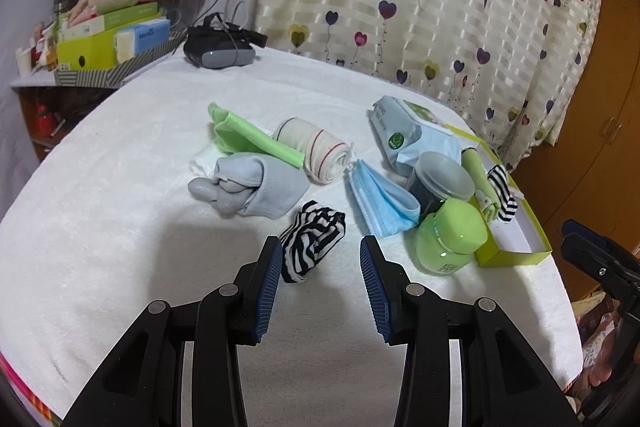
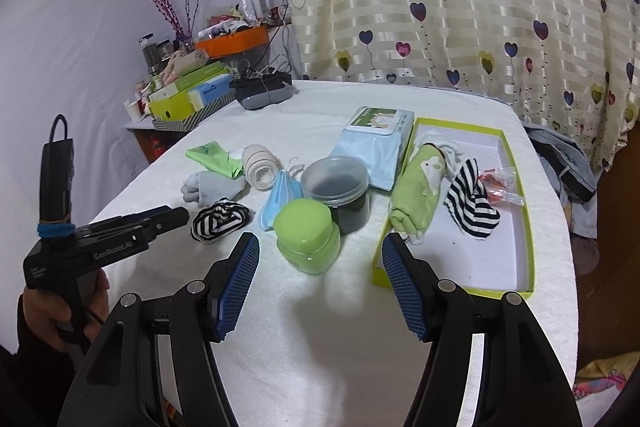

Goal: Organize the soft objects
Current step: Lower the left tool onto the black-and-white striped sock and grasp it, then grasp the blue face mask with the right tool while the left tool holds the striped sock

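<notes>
Left claw [image 1: 320,267] spread wide, gripping nothing, its ribbed blue pad just beside a crumpled black-and-white striped sock [image 1: 310,239] on the fluffy white table [image 1: 120,227]. Right claw [image 2: 320,263] likewise released and empty, above a glossy green jar [image 2: 306,241]. Second striped sock [image 2: 472,205] inside the shallow green-rimmed box [image 2: 530,227], beside a rolled green towel [image 2: 416,195].

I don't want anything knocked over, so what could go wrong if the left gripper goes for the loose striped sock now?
1. The striped sock lies beside the left gripper's left finger, not between the open jaws; closing now may only pinch the white cloth.
2. Carrying it to the green box passes the green jar and dark tub, which could tip.
</notes>
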A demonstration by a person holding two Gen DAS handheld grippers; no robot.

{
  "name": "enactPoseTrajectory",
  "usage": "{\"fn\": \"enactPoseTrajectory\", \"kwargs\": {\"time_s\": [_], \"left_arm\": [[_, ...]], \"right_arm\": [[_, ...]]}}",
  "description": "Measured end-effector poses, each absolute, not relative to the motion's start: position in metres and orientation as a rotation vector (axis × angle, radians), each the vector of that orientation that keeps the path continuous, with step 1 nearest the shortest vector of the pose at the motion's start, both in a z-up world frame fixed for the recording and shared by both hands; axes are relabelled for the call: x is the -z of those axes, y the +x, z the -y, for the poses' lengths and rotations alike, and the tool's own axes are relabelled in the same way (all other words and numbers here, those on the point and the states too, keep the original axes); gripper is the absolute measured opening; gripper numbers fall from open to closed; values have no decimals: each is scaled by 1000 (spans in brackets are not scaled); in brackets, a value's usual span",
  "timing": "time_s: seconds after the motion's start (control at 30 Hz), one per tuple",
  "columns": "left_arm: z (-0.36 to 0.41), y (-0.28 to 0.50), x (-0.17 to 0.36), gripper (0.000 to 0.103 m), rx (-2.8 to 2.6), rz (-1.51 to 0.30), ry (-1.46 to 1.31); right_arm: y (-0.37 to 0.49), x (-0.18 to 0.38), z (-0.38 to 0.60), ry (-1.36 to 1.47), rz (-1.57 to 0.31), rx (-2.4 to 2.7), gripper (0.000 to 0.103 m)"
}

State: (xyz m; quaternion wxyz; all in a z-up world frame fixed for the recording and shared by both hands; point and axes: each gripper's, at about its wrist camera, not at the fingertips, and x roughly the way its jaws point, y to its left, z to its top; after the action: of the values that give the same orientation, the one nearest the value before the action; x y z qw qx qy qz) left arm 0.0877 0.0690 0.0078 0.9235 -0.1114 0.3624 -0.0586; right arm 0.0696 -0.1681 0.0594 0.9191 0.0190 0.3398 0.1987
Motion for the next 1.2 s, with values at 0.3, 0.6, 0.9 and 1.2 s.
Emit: {"fn": "enactPoseTrajectory", "kwargs": {"time_s": [0.3,0.6,0.9,1.2], "left_arm": [[-70,115,18,40,106,-811,-218],[-58,136,36,40,123,-868,-178],[-60,134,34,10,103,-850,-163],[-75,117,20,9,97,-787,-196]], "right_arm": [[83,-60,151,20,-705,-455,65],[99,-57,132,-5,-716,-502,65],[115,-58,113,-44,-718,-531,65],[136,-57,76,-162,-742,-573,65]]}}
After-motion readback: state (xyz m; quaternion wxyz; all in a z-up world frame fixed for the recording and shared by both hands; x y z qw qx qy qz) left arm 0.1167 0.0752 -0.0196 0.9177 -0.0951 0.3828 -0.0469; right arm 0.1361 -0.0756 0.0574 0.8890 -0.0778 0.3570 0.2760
